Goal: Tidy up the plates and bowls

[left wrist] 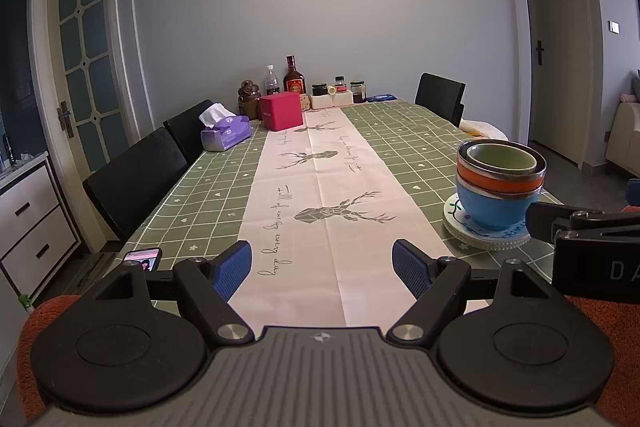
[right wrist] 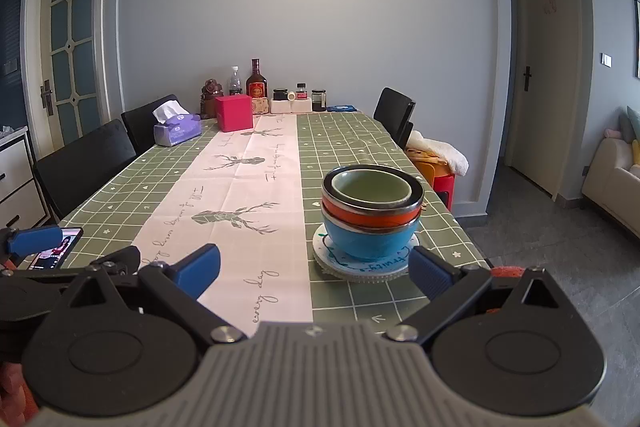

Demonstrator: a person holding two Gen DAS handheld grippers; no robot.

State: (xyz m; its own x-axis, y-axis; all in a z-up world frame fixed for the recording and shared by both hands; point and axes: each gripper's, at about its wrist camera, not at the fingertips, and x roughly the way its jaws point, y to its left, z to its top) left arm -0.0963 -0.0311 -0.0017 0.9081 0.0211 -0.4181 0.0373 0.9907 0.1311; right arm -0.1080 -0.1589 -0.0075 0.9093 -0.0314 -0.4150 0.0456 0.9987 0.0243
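Both tools, left tool (left wrist: 322, 269) and right tool (right wrist: 314, 273), being held spread, empty, near bowl stack (right wrist: 372, 211); "fruity" being shown on plate (right wrist: 360, 267) beneath stack; "every day" on runner (right wrist: 240, 187).

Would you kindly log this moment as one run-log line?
left gripper: open, empty | right gripper: open, empty | bowl stack: nested on plates | table: runner bare

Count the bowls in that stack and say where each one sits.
3. The blue bowl sits at the bottom, on the plates; the orange bowl is nested in it; the green bowl is on top. Another could be hidden inside.
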